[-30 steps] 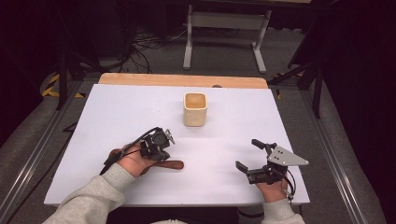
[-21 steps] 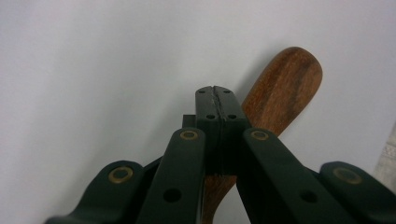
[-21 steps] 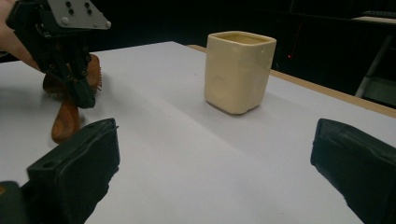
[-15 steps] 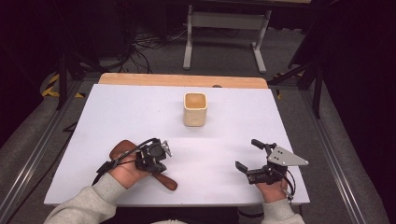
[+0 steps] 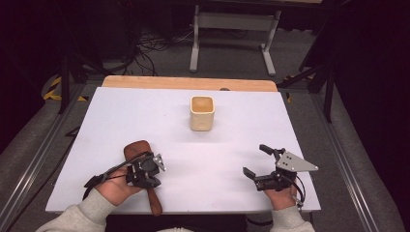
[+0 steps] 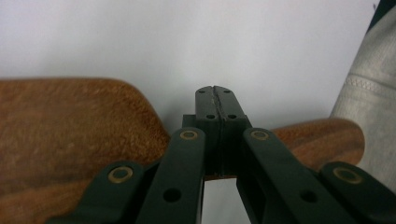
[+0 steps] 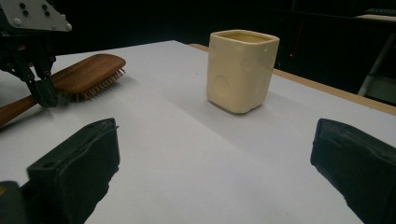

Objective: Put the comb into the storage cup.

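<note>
Two grippers at the table's near edge: the left gripper, by the near-left corner, has its jaws clamped on the wooden hairbrush's handle; right gripper, jaws spread wide and empty, near the near-right corner.

- Hairbrush: reddish-brown wood with visible grain; bristles brown with paler tips.
- Cup: pale cream-yellow, glossy, plain.
- Table top: plain white; far edge strip light tan wood.
- Left gripper: black jaws with brass-coloured rivets.
- Right gripper: black; top plate grey.
- Sleeves: light grey.
- Floor: grey carpet.
</note>
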